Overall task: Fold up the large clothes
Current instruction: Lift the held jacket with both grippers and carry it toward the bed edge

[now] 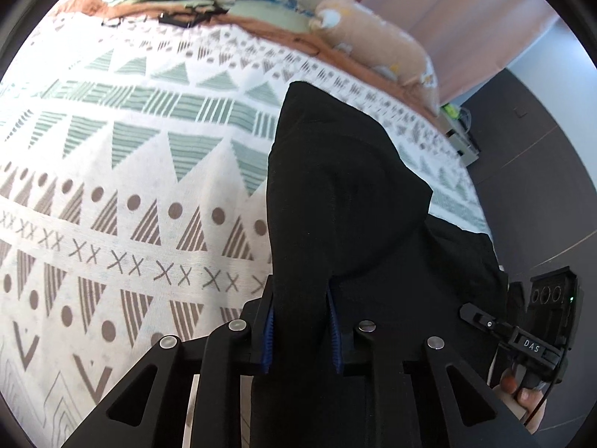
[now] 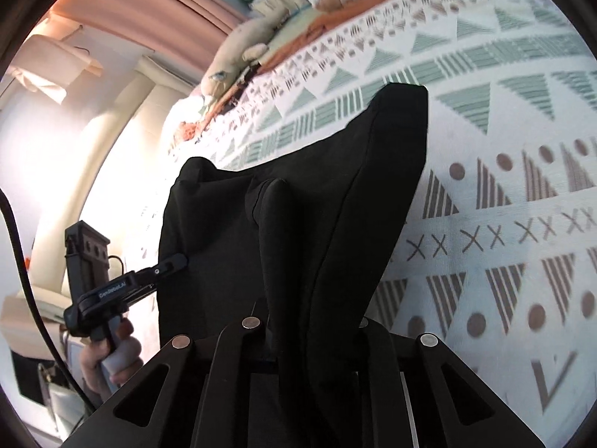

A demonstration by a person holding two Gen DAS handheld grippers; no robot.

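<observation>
A large black garment [image 1: 347, 201] hangs lifted above the bed, held between both grippers. My left gripper [image 1: 300, 317] is shut on its edge, cloth pinched between the blue pads. My right gripper [image 2: 298, 317] is shut on another part of the black garment [image 2: 317, 186], which drapes over the fingers and hides them. The right gripper also shows in the left wrist view [image 1: 481, 317] at the garment's right edge. The left gripper shows in the right wrist view [image 2: 171, 263] at the garment's left edge.
The bed wears a white cover with green and brown geometric patterns [image 1: 130, 171]. Plush toys [image 1: 373, 33] and pillows lie at its head. Pink curtains [image 1: 447, 7] and dark floor [image 1: 541, 168] are beside the bed.
</observation>
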